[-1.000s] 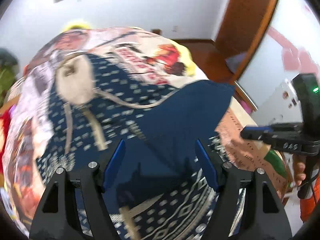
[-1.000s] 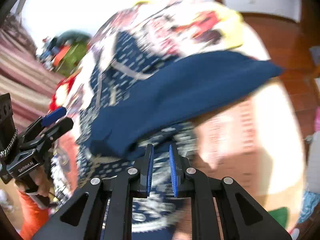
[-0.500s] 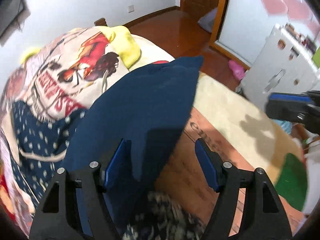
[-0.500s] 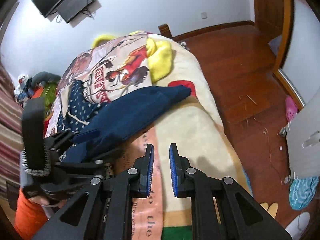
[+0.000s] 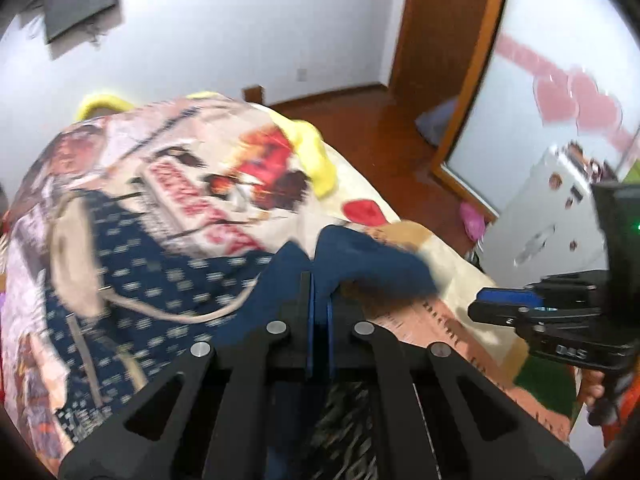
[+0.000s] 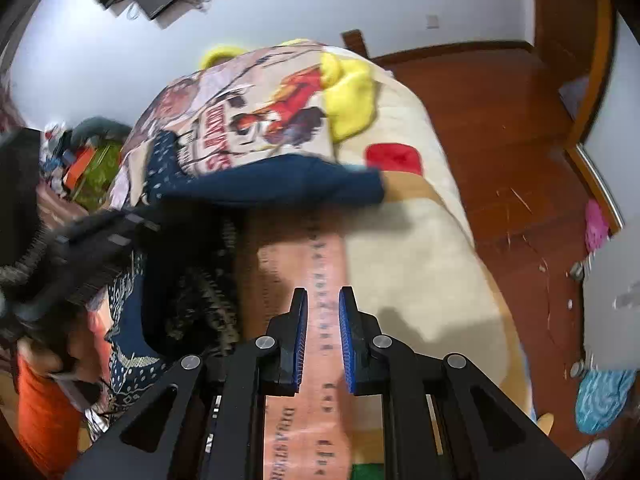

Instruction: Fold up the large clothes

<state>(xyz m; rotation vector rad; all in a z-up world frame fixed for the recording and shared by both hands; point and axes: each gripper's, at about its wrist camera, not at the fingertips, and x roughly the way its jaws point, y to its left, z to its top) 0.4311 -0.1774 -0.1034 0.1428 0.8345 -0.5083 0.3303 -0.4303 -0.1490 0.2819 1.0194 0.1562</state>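
Where it drapes the bed, navy garment bunched, pinched in left gripper; right gripper narrowly parted, empty.

blurred dark lettering on orange blanket strip, blurred red lettering on printed quilt, neither legible

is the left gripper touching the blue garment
Touching. The left wrist view shows the left gripper with its jaws shut on a fold of the blue garment, the cloth running straight in between them.
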